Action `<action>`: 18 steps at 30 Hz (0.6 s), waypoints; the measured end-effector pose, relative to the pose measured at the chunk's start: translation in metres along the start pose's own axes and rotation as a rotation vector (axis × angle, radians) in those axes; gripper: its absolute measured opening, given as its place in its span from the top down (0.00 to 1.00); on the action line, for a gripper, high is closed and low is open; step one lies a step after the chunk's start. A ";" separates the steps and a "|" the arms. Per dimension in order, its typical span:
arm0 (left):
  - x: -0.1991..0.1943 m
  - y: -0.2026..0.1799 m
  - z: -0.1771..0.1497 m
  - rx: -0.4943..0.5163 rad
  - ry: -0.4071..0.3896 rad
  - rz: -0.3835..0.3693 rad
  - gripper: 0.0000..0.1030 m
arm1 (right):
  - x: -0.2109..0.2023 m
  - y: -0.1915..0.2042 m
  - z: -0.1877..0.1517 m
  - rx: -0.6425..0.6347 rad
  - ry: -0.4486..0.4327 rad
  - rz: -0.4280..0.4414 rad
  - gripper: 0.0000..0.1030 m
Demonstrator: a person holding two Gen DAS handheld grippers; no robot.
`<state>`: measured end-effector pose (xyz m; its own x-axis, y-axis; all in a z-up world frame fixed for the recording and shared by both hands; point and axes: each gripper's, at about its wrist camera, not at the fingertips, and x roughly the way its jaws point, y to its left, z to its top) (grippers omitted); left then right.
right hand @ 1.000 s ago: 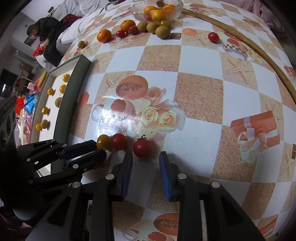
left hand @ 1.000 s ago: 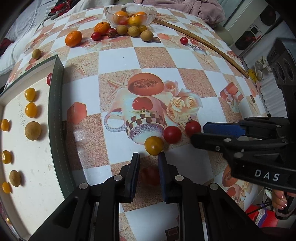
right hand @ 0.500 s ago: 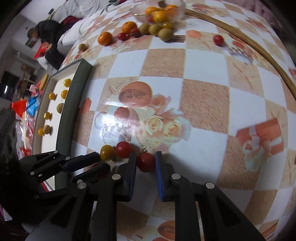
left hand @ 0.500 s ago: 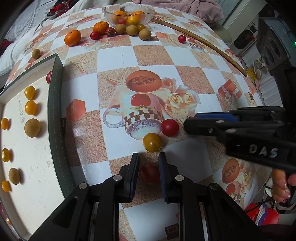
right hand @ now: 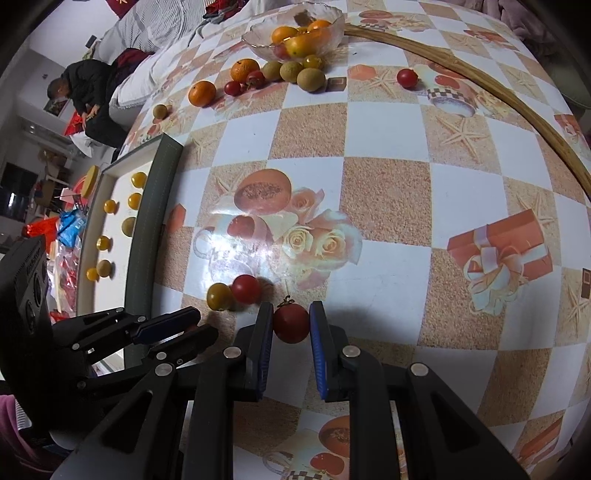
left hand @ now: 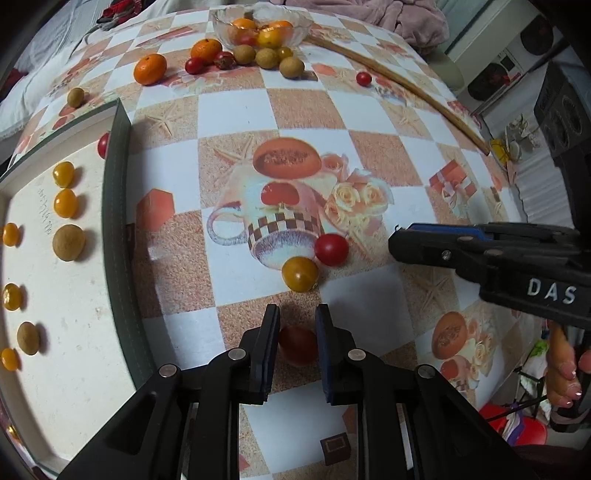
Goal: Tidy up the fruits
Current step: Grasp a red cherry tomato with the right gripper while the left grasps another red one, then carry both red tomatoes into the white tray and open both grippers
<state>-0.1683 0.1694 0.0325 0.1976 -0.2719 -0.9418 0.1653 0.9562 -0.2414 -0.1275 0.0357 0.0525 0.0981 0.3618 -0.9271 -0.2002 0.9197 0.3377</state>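
My left gripper is shut on a dark red cherry tomato just over the patterned tablecloth. My right gripper is shut on a red cherry tomato with a stem. Just beyond the grippers, a yellow tomato and a red tomato lie touching; the right wrist view also shows that yellow tomato and red tomato. The right gripper reaches in from the right, and the left gripper sits low on the left. A white tray on the left holds several yellow tomatoes and longans.
At the far edge a glass bowl holds oranges, with mandarins, longans and small tomatoes around it. A lone red tomato lies near a curved wooden strip. A person sits beyond the table.
My right gripper has closed its jaws on the stemmed red tomato, which it now hides in the left wrist view. The left gripper has kept its hold and stayed put.
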 end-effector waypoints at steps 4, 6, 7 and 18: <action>-0.013 0.001 0.004 -0.007 -0.032 -0.015 0.79 | -0.003 0.006 0.004 -0.014 -0.005 -0.001 0.79; -0.018 0.002 0.004 -0.011 -0.045 -0.019 0.80 | -0.005 0.011 0.006 -0.025 -0.008 -0.003 0.79; -0.021 0.004 0.005 -0.015 -0.051 -0.021 0.79 | -0.005 0.014 0.007 -0.030 -0.008 -0.004 0.79; -0.058 0.052 -0.011 -0.114 -0.116 0.019 0.79 | 0.003 0.066 0.019 -0.116 0.000 0.030 0.79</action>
<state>-0.1822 0.2360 0.0718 0.3110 -0.2584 -0.9146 0.0507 0.9655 -0.2555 -0.1219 0.1004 0.0749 0.0902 0.3886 -0.9170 -0.3148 0.8846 0.3439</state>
